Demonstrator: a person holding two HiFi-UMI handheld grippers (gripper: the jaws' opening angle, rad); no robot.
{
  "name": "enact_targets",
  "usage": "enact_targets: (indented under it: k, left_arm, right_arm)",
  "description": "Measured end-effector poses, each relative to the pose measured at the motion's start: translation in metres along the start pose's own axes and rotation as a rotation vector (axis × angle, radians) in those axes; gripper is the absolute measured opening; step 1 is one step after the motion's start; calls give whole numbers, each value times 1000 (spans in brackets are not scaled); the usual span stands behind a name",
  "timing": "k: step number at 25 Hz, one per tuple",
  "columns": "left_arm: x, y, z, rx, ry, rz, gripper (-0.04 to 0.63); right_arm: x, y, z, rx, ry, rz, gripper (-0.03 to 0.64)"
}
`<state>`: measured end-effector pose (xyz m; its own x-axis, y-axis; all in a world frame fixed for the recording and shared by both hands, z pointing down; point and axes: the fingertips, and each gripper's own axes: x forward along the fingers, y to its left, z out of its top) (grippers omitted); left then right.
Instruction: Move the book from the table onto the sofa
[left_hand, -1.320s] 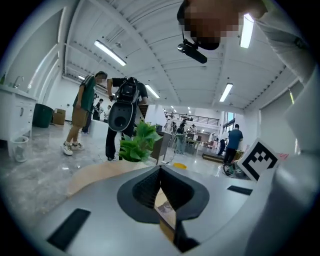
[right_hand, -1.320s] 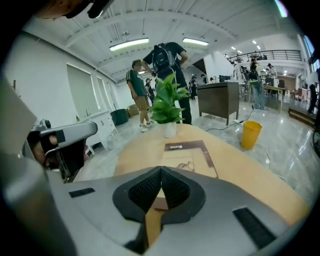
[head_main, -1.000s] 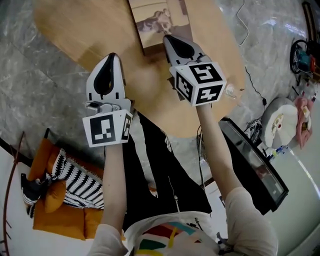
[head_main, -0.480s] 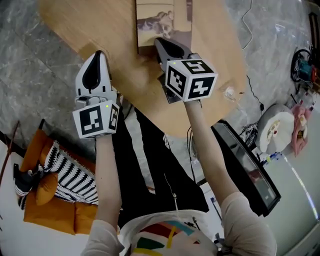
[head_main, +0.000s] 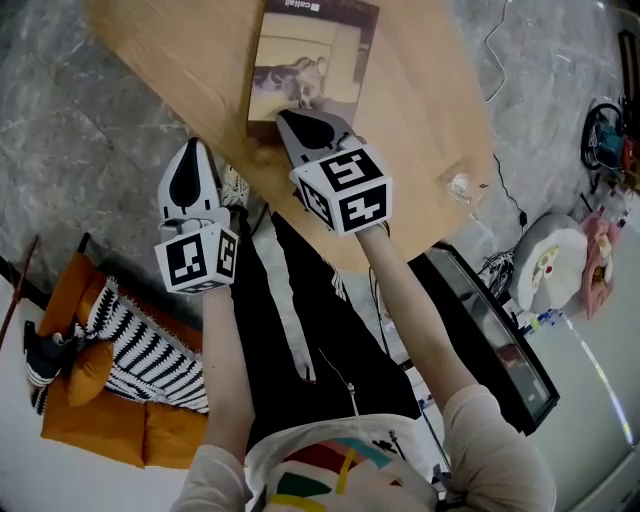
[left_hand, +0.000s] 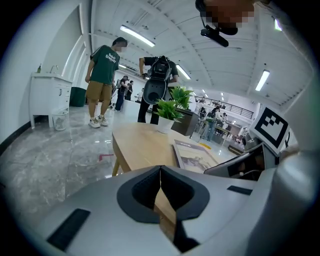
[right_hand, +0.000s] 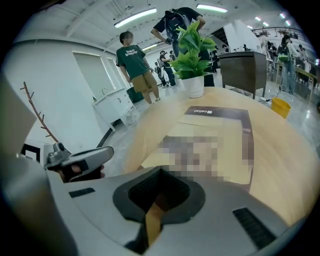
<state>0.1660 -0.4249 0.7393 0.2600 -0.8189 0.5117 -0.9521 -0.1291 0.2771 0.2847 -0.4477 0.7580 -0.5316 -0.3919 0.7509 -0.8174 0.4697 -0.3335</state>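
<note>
"Well, what has changed for us since a second ago?"

"Both our grippers have closed in on the book (head_main: 312, 62). The right gripper (head_main: 286, 114) stood at the book's near right corner then. Now its tip sits about midway along the near short edge. The left gripper (head_main: 191, 146) has drawn back from over the desk (head_main: 160, 60) to that desk's near rim, left of the book and apart from it. More of the book shows in our head view too: its far end with the dark strip was cut off before."

"And our jaws?"

"Pressed together on both grippers, with nothing between them. In the right gripper view the book lies straight ahead of the closed tips. Whether they touch it we cannot tell."

"How does the book lie?"

"Flat on the desk, cover up, near the edge on our side. Its long axis runs away from us, leaning a little to the right in our head view. The short end with the dark strip and white print points away, toward the potted plant (right_hand: 192, 55), and the other short end faces us. A dark band also runs down its right long side."

"And the sofa?"

"The orange sofa (head_main: 95, 435), with a black-and-white striped throw (head_main: 150, 365) on it, stands on the floor at the lower left of our head view. It is well apart from the desk, and the book is not on it yet."
</note>
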Motion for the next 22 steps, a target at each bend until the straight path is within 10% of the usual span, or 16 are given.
enact_targets:
  k: [14,22]
  left_arm:
    - [-41,26,-29,-89,-33,25,10]
    - [-46,34,-42,-173,-11,-26,121]
  right_arm:
    - [16,71,-26,-94,95,139,11]
    - [20,124,-50,-207,142,307,11]
